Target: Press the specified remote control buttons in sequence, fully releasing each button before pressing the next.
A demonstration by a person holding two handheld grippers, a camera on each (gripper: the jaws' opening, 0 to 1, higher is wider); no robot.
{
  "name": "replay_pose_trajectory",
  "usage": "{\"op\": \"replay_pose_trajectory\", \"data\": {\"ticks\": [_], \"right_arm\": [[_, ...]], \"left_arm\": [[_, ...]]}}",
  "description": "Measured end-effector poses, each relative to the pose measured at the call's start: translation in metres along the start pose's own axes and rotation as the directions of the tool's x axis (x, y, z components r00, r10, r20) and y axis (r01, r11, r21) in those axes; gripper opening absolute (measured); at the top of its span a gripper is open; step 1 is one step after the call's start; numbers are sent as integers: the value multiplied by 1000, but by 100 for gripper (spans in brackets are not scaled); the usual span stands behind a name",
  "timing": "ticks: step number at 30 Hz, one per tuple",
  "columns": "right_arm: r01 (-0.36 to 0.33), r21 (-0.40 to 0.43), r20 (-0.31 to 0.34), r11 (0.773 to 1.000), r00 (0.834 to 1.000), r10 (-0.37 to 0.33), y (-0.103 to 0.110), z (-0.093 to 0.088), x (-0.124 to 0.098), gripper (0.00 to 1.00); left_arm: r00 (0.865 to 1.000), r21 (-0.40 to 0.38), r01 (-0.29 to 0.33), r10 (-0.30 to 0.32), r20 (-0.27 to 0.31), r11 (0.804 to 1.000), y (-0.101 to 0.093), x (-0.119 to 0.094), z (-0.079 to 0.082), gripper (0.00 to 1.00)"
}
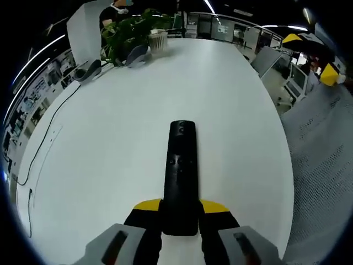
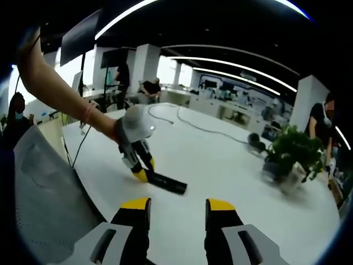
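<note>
Just one remote (image 1: 182, 176) here, black and slim, and no writing on it I can read. In the left gripper view it lies on the white desk (image 1: 110, 154) with its long axis running straight away from the left tool (image 1: 181, 212), near end clamped between the yellow tips, far end pointing up the desk. There's one potted plant (image 1: 132, 30) at the far left edge, plus a thin cable (image 1: 41, 149) along the left side. In the right gripper view the right tool (image 2: 178, 208) hangs spread wide, holding nothing, with the remote (image 2: 165, 182) further off, held by the left tool (image 2: 142, 174) in a person's hand (image 2: 129, 130).
</note>
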State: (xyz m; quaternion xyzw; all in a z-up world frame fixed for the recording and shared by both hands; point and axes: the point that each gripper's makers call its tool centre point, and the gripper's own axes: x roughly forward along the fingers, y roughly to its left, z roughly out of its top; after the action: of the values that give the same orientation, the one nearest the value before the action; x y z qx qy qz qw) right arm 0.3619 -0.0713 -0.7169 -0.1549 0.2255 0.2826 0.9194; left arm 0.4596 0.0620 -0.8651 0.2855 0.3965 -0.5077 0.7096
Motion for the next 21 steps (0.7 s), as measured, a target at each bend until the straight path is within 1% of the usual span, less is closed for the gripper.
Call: {"op": "replay_pose_trajectory", "data": {"ticks": [7,14,21], "right_arm": [[-4,-5,-2,1000,1000,4,1,0,0,36],[-8,-11,-2,1000,1000,8,2,0,0,36],[-8,-16,1,1000,1000,8,2,1,0,37]], "left_arm": [[1000,7,-1,1,-18,1000,-10,-2,-4,25],[1000,5,-1,1,-10,1000,-18,-5,-7,25],[1000,23,6,-6,-22,1000,-31,-7,-12,25]]}}
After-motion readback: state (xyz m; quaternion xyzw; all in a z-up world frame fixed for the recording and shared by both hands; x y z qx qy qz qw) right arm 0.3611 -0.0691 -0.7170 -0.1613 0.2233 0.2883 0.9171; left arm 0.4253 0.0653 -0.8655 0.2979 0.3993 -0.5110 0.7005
